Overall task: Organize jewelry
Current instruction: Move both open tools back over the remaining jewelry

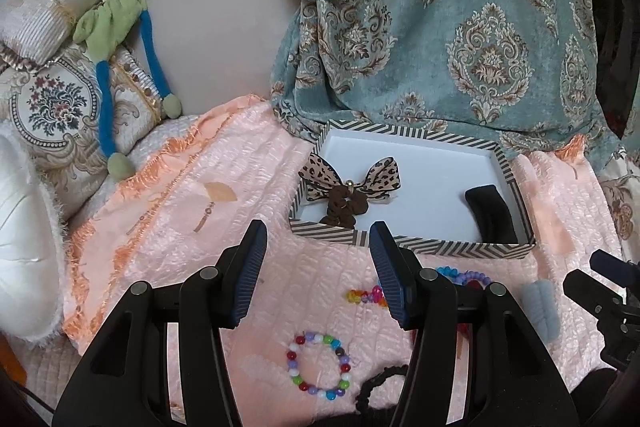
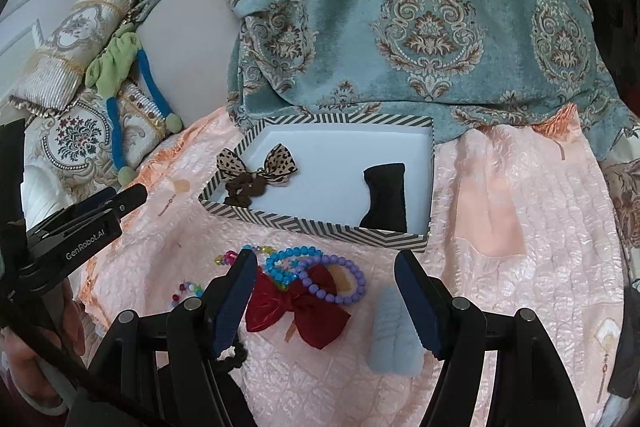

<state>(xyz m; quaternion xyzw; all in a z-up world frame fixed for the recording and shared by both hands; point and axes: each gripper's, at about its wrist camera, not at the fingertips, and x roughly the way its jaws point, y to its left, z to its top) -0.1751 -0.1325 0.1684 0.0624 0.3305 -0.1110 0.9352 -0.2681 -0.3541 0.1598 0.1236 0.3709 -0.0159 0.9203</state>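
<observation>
Here, the left gripper (image 1: 318, 267) hovers with its blue-padded fingers (image 1: 250, 267) spread apart and nothing between them, above a pink quilted bedspread (image 1: 192, 187). Just below its fingertips lies a multicoloured beaded bracelet (image 1: 319, 365), flat on the bedspread; a black scrunchie (image 1: 376, 385) lies beside it, partly hidden by the right finger.

The right gripper (image 2: 326, 301) likewise has its fingers (image 2: 418, 307) wide apart and empty. Between them rest a dark red fabric bow (image 2: 298, 311), a purple bead bracelet (image 2: 340, 277), a blue bead bracelet (image 2: 290, 259) overlapping it, and a pale blue ribbed hair accessory (image 2: 394, 335) near the right finger.

Beyond both grippers stands a shallow white box with a black-and-white striped rim (image 2: 316, 223). Inside it, at the left end, lies a leopard-print bow on a brown scrunchie (image 2: 256, 173); at the right end lies a black folded band (image 2: 386, 197). A teal damask fabric (image 2: 400, 27) drapes behind the box, touching its far edge.
</observation>
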